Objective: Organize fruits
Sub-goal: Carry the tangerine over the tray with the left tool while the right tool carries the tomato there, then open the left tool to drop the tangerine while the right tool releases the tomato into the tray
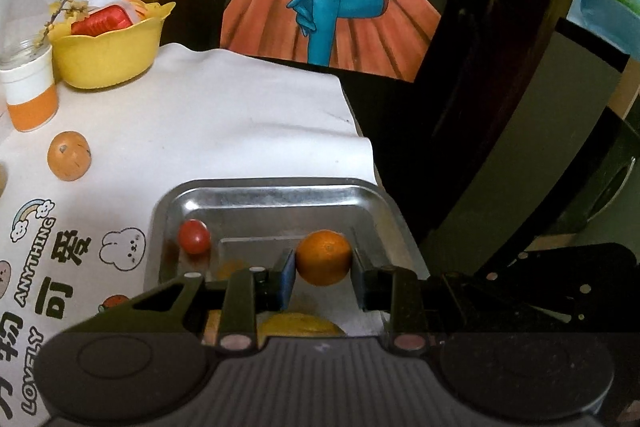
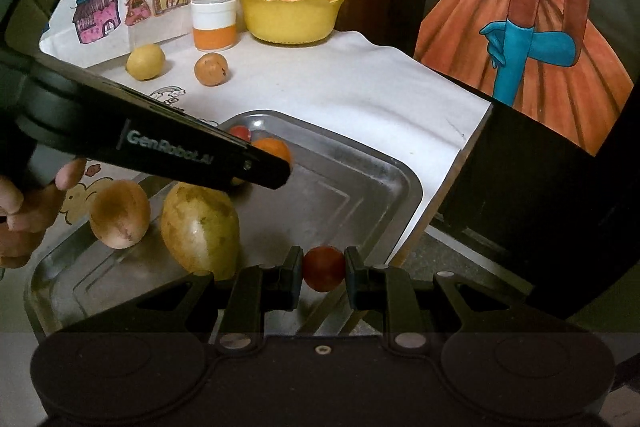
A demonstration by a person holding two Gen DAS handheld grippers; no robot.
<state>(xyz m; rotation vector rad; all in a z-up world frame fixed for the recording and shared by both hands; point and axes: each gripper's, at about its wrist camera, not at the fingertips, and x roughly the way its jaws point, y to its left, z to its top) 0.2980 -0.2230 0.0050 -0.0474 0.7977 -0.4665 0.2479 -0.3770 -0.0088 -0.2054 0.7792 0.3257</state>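
Right tool (image 2: 323, 269) round red fruit (image 2: 323, 268)

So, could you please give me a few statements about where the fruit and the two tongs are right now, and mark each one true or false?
1. The left tongs grip an orange over the metal tray. True.
2. The right tongs are empty. False: they grip a small red fruit.
3. A mango lies in the tray. True.
4. The yellow bowl sits inside the tray. False: it stands on the white cloth, at the back beside the orange-and-white cup.
5. Two round fruits lie on the cloth outside the tray. True.
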